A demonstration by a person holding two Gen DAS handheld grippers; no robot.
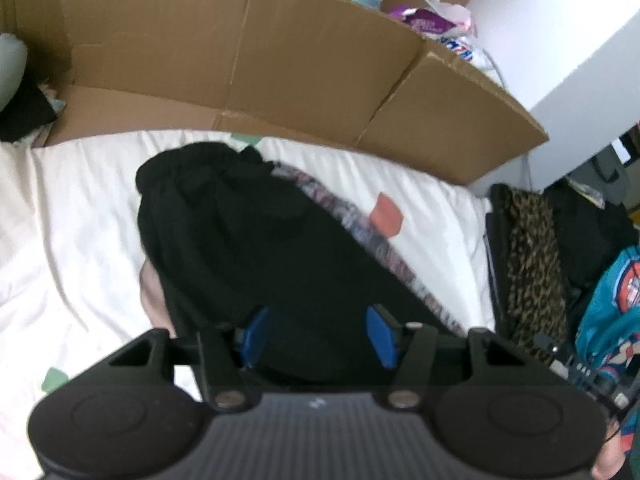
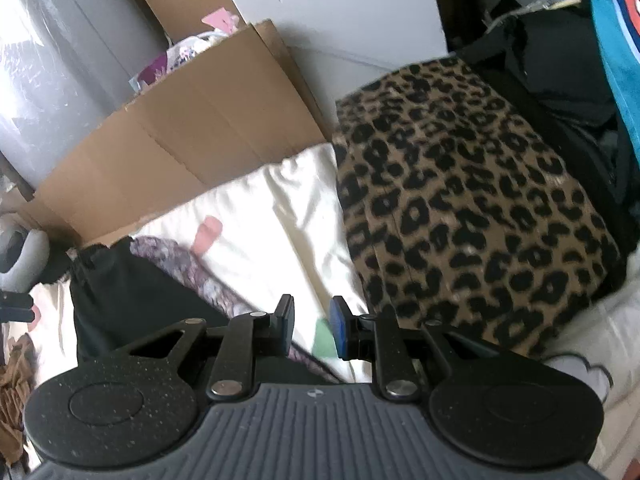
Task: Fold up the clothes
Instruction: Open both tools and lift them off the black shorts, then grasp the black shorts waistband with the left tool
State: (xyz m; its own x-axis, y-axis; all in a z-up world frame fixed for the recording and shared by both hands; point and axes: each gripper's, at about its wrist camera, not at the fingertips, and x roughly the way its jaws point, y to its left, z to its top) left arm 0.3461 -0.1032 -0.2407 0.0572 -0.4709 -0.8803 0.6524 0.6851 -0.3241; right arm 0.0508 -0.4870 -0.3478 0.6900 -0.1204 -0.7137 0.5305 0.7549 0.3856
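A black garment (image 1: pixel 248 240) with a grey patterned side stripe (image 1: pixel 372 240) lies lengthwise on the white bed sheet (image 1: pixel 72 216). My left gripper (image 1: pixel 318 332) hovers over its near end, jaws wide open, blue pads (image 1: pixel 382 334) apart and empty. In the right wrist view the same black garment (image 2: pixel 120 292) lies at the left with its patterned edge (image 2: pixel 180 264). My right gripper (image 2: pixel 311 328) is open with a narrow gap, empty, over the white sheet (image 2: pixel 280 224) beside the garment.
A flattened cardboard box (image 1: pixel 256 64) stands along the far edge of the bed. A leopard-print cloth (image 2: pixel 464 208) lies right of the right gripper on a dark bag (image 2: pixel 560 64). A teal printed fabric (image 1: pixel 612 312) hangs at far right. A white cabinet (image 1: pixel 560 40) stands behind.
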